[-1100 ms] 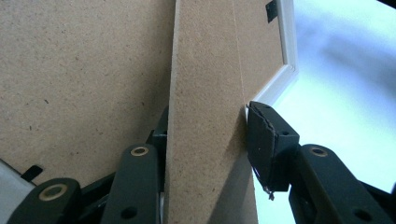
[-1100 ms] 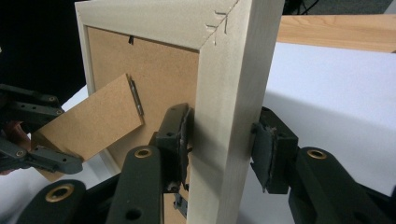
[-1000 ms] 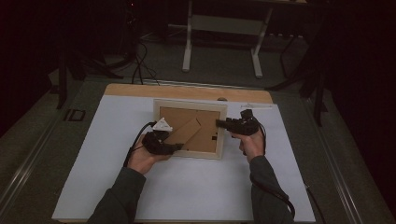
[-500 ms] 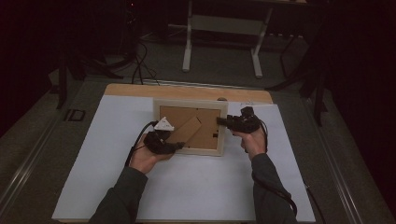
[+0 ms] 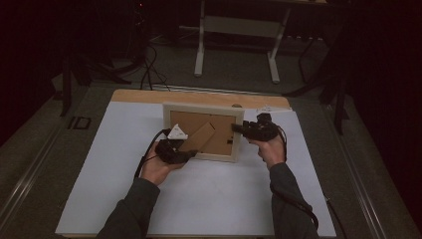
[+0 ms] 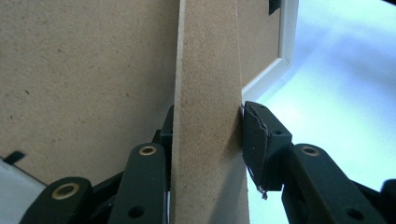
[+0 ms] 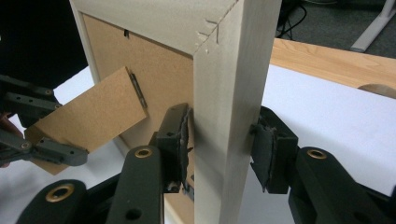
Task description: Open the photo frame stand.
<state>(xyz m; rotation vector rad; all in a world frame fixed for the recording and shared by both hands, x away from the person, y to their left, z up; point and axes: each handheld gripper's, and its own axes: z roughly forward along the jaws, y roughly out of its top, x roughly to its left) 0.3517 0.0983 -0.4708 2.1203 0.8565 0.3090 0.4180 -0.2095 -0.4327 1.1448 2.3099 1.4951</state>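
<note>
Frame: a pale wooden picture frame [image 5: 203, 131] lies back-up on the white sheet of the desk [image 5: 99, 149], near its far middle, brown backing board facing up.
Stand: the cardboard stand [image 5: 201, 135] hinged to the backing runs slantwise toward the near left, lifted a little off the board in the right gripper view.
Left tongs: the left tongs [image 5: 185, 155] have just been closing; in the left gripper view the stand [image 6: 208, 112] sits between the jaws, the right pad touching its edge, the left pad hidden behind it.
Right tongs: the right tongs [image 7: 222, 149] are clamped on the frame's right-hand rail [image 7: 231, 93], one pad inside, one outside.
Step in hand: judged from this, steadying the frame while taking hold of the stand's free end.
Next move: likely swinging the stand out on its hinge; that calls for a firm right-hand hold and a gentle pull, since thin cardboard may bend or tear at the hinge.
</note>
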